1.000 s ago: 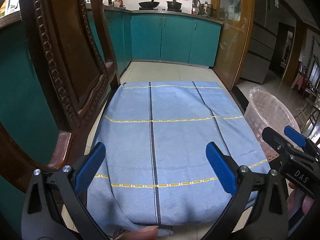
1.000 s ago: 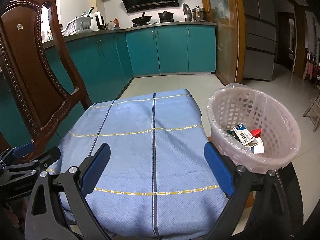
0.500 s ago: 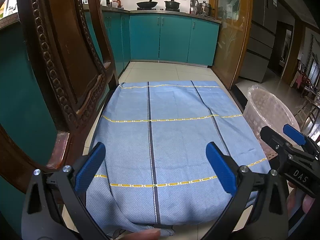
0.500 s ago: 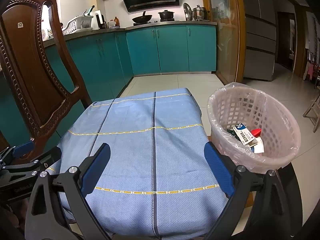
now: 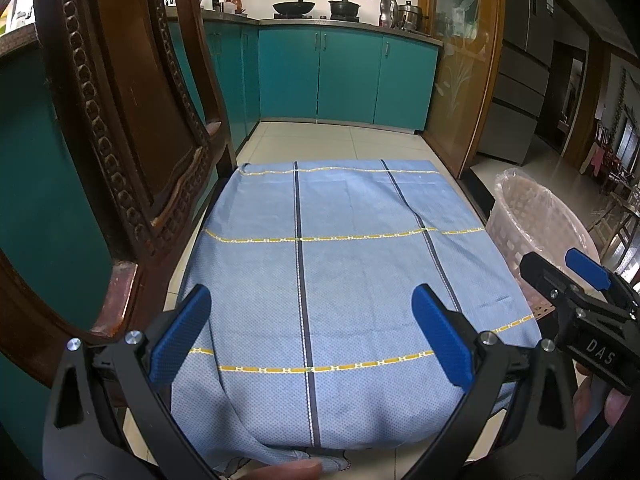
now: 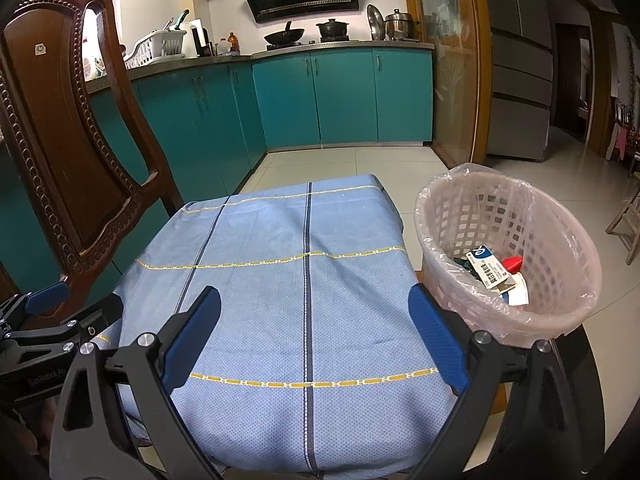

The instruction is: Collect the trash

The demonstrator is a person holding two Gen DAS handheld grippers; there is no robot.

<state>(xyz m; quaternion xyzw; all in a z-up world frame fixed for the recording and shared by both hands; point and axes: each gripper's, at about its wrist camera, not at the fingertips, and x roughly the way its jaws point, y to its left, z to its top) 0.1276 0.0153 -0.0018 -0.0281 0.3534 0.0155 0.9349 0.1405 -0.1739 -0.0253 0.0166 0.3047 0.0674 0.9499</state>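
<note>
A pale pink lattice waste basket (image 6: 508, 256) lined with a clear bag stands right of a small table under a blue cloth (image 6: 288, 280). Inside it lie a white and blue carton (image 6: 486, 266), a red piece (image 6: 512, 264) and other scraps. My right gripper (image 6: 314, 336) hovers open over the near part of the cloth, holding nothing. My left gripper (image 5: 310, 338) is open too, above the cloth's near edge, with nothing between its blue pads. In the left wrist view the basket (image 5: 532, 220) shows at the right, and the right gripper (image 5: 576, 284) juts in beside it.
A carved dark wooden chair (image 6: 68, 152) stands close on the left of the table. Teal kitchen cabinets (image 6: 340, 96) run along the back wall, with tiled floor (image 6: 352, 164) between. A grey fridge (image 6: 516, 60) stands at the back right. Fingers (image 5: 288, 470) show at the cloth's near edge.
Both views have shifted only slightly; the left gripper has tilted a touch so more of the kitchen shows. Both grippers stay open and nothing on the cloth or in the basket has moved.
</note>
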